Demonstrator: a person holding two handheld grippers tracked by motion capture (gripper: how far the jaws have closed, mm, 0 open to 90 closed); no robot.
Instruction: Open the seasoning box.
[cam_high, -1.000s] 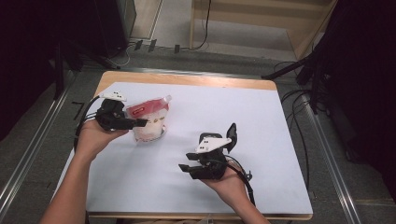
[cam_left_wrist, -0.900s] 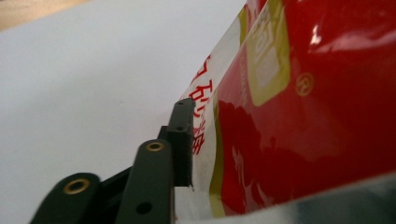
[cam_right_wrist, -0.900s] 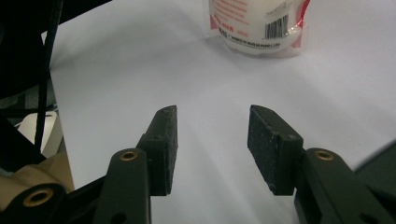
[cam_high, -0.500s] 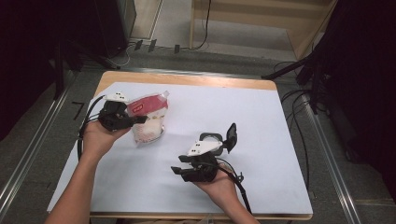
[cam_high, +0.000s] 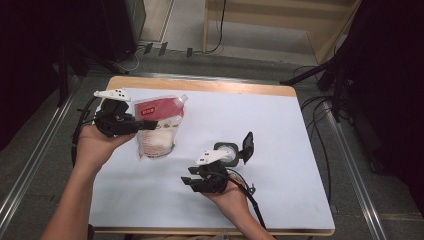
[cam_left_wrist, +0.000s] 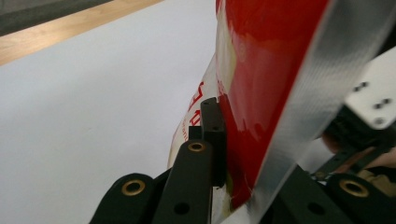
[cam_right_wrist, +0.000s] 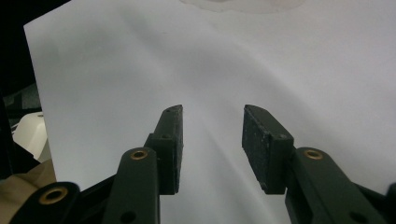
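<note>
A red and white pouch (cam_high: 156, 127) with a silver edge hangs tilted just above the white sheet at the table's left. My left gripper (cam_high: 149, 124) is shut on the pouch's upper part. In the left gripper view the red pouch (cam_left_wrist: 266, 70) is pinched against a black pad (cam_left_wrist: 212, 135). Near the front middle my right gripper (cam_high: 190, 181) points left, and its jaws have just been closing a little with nothing between them. The right gripper view shows that gripper (cam_right_wrist: 212, 140) still open over bare white sheet. A small round container (cam_high: 227, 151) stands just behind the right hand, with its black flip lid (cam_high: 247, 142) raised.
The white sheet (cam_high: 280, 130) covers the wooden table, whose edge (cam_high: 200, 85) shows at the back. Cables (cam_high: 252, 202) trail from the right gripper toward the front edge. Metal rails (cam_high: 30, 165) run along the floor on the left, and wooden furniture (cam_high: 280, 20) stands beyond the table.
My left gripper has closed on the pouch and lifted it off the sheet. My right hand has drifted left and toward the front, uncovering the round container.
</note>
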